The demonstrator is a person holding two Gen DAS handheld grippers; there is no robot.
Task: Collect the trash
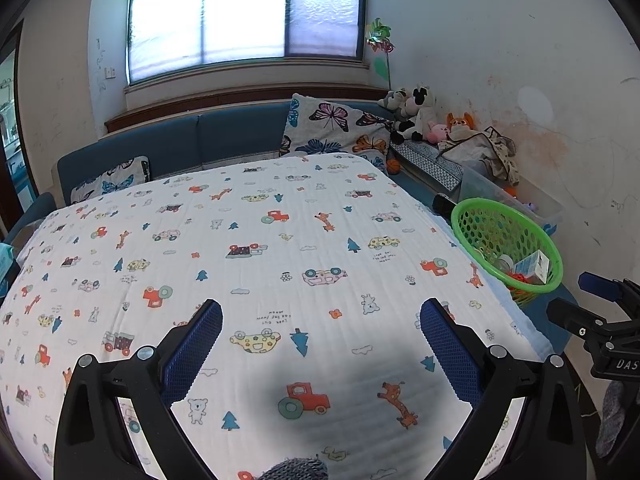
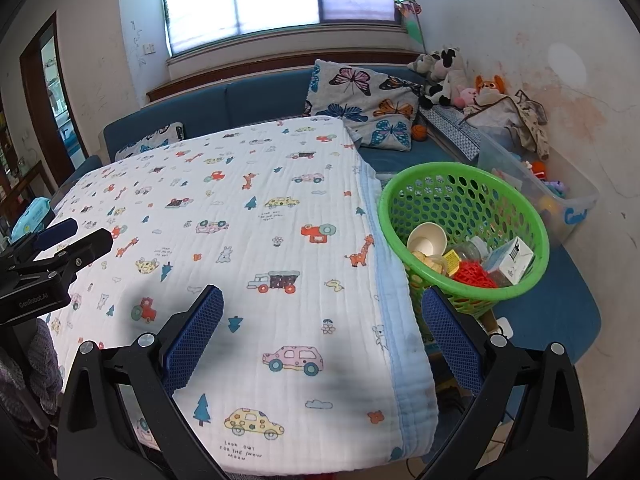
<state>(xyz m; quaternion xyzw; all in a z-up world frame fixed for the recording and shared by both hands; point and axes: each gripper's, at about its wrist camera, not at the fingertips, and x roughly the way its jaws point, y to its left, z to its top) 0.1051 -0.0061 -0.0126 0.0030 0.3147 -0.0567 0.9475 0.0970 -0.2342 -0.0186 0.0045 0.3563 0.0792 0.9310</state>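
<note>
Both claws gape wide and hold nothing: the left gripper [image 1: 321, 320] hovers over the patterned blanket [image 1: 256, 248], the right gripper [image 2: 322, 308] at its right edge. Just beyond the right claw, one green basket [image 2: 516, 200] holds one paper cup [image 2: 426, 239], one carton [image 2: 510, 260] and other trash.

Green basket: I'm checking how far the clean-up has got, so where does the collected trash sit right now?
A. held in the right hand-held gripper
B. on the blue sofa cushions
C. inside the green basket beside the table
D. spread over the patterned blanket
C. The green basket holds a paper cup, a small carton and red plastic netting, while the blanket shows no trash in view and both hand-held grippers are open and hold nothing.
</note>
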